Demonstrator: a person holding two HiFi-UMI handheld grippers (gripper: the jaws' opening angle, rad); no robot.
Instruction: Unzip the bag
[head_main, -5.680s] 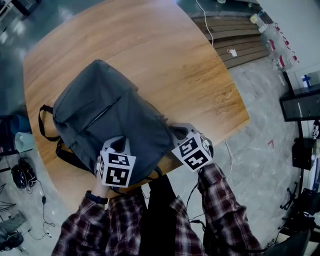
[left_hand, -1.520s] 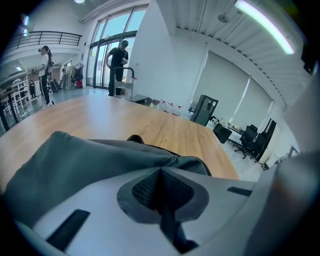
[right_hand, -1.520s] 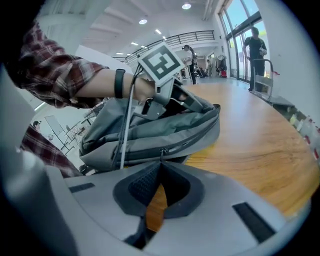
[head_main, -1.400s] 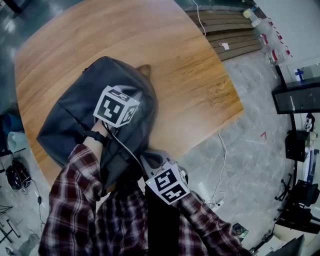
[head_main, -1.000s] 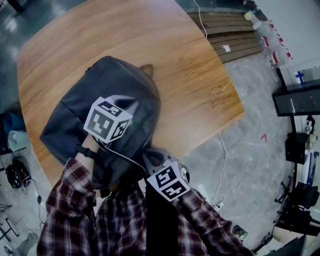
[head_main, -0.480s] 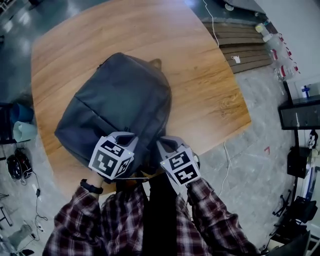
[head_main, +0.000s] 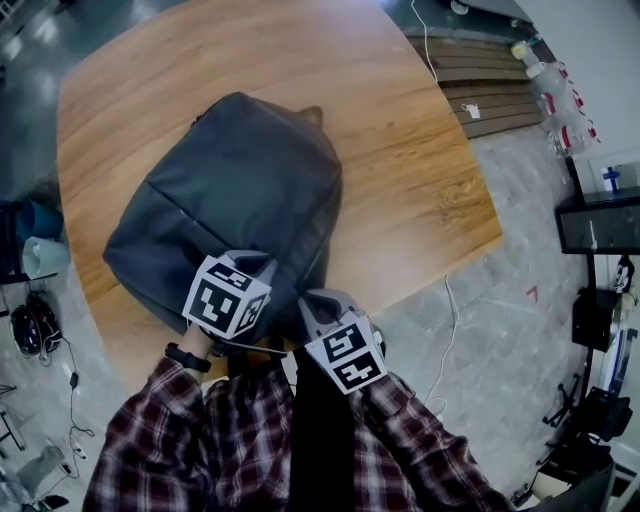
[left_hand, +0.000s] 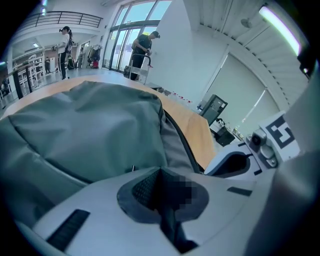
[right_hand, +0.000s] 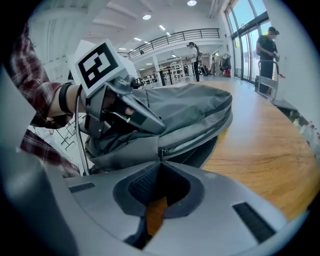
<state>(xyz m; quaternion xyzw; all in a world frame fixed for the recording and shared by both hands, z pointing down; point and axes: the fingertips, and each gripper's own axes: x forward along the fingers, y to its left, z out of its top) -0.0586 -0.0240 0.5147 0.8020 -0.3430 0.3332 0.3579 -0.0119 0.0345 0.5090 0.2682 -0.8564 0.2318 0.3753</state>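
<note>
A grey backpack (head_main: 235, 190) lies flat on the round wooden table (head_main: 400, 150), its near end at the table's edge. My left gripper (head_main: 250, 264) rests over that near end, and in the left gripper view its jaws (left_hand: 160, 171) are shut with nothing seen between them and the bag (left_hand: 90, 125) just ahead. My right gripper (head_main: 315, 300) sits beside it at the bag's near right corner. In the right gripper view its jaws (right_hand: 161, 163) are shut, and the tips meet at the zipper pull (right_hand: 161, 152) on the bag's side seam. A dark zip line (left_hand: 177, 137) runs along the bag's right side.
The table's front edge (head_main: 330, 290) is right under the grippers. On the floor to the right are bottles (head_main: 545, 75), a white cable (head_main: 452, 330) and a black cabinet (head_main: 605, 215). Bags and shoes (head_main: 35, 335) lie at the left. People stand far back in the hall (right_hand: 267, 45).
The left gripper came back from over the middle of the backpack to its near end, beside the right gripper. The right gripper stayed at the near corner. The bag shifted slightly.
</note>
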